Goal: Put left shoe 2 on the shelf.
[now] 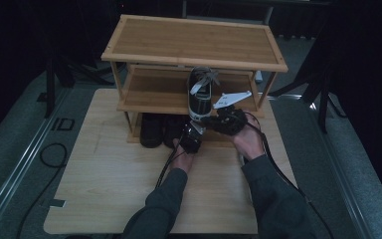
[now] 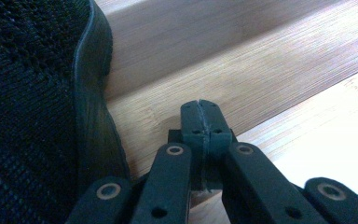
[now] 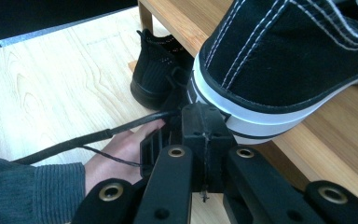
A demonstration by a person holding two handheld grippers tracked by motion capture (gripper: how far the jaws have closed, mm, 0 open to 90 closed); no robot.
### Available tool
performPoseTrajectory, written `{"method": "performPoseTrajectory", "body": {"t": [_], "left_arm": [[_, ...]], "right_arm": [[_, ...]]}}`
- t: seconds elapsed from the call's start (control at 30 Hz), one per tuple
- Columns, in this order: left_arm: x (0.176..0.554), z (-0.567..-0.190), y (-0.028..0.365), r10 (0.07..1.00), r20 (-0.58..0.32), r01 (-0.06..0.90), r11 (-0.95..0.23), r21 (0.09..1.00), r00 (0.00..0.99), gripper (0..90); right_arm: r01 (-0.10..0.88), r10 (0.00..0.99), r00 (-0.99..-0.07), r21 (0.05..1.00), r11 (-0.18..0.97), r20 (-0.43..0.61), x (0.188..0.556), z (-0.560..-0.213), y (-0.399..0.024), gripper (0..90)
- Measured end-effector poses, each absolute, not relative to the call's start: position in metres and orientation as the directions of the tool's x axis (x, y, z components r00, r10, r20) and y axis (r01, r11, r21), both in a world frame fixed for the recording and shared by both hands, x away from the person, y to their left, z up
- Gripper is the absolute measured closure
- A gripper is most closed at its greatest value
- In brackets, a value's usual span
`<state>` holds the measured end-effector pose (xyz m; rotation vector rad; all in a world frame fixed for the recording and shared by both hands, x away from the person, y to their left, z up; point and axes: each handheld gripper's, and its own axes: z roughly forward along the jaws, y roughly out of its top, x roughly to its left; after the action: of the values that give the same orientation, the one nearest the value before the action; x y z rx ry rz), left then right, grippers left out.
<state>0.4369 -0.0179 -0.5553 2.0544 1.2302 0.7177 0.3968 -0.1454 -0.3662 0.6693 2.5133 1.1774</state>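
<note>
Both tongs are seen pressed together with nothing between them. The right gripper is held just against the heel of the black-and-white sneaker on the rack's middle shelf. The left gripper is kept low beside a black knit shoe on the bottom shelf.
</note>
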Motion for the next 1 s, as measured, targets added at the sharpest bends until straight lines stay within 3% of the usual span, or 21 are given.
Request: {"method": "performPoseTrajectory", "body": {"t": [1.0], "left_arm": [[0.4367, -0.5551, -0.0184, 0.900, 0.135, 0.556, -0.368, 0.745, 0.415, 90.0]], "right_arm": [[0.304, 0.540, -0.839, 0.769, 0.562, -0.063, 0.4051, -0.3666, -0.1447, 90.0]]}}
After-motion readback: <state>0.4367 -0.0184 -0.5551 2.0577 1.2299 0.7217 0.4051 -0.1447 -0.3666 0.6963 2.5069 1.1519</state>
